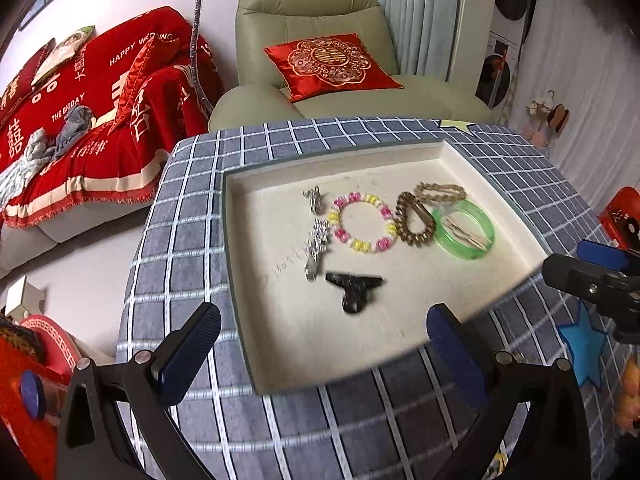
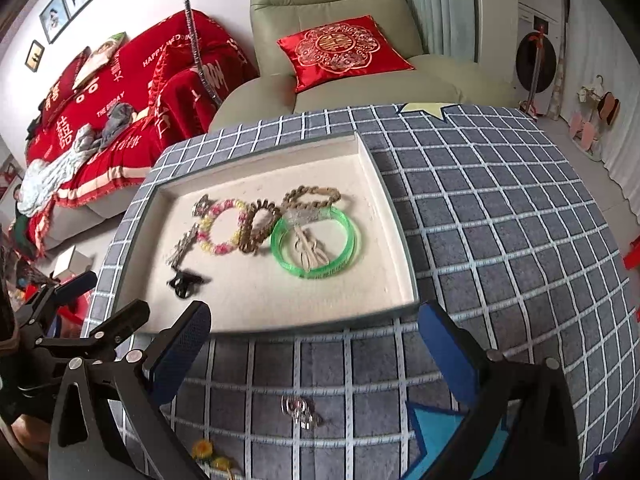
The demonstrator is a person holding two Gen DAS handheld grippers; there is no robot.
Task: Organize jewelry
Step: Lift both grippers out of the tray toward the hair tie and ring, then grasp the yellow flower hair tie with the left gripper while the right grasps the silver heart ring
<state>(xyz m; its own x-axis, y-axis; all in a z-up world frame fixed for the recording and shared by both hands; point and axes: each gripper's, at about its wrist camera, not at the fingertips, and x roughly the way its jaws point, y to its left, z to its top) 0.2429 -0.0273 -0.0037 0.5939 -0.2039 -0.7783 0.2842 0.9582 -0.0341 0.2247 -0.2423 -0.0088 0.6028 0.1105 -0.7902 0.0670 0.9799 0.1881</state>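
A cream tray [image 1: 256, 264] [image 2: 384, 184] lies on the checked tablecloth. In it rest a silver brooch [image 1: 318, 250], a pink-and-yellow bead bracelet [image 1: 362, 222] [image 2: 222, 226], a bronze chain bracelet [image 1: 414, 220] [image 2: 258, 224], a green bangle [image 1: 464, 230] [image 2: 314, 242] around a pale hairpin, and a black clip [image 1: 354, 290] [image 2: 185, 282]. My left gripper [image 1: 320, 332] hovers open over the tray's near edge. My right gripper [image 2: 316, 332] stands open just before the tray. On the cloth below it lie a small silver piece [image 2: 302, 412] and a yellow flower piece [image 2: 208, 454].
A blue star sticker [image 1: 584, 344] [image 2: 444, 436] marks the cloth at the near right, a yellow one [image 2: 424, 110] at the far edge. Beyond the table stand a green armchair [image 1: 320, 12] with a red cushion and a red-covered sofa [image 1: 92, 92].
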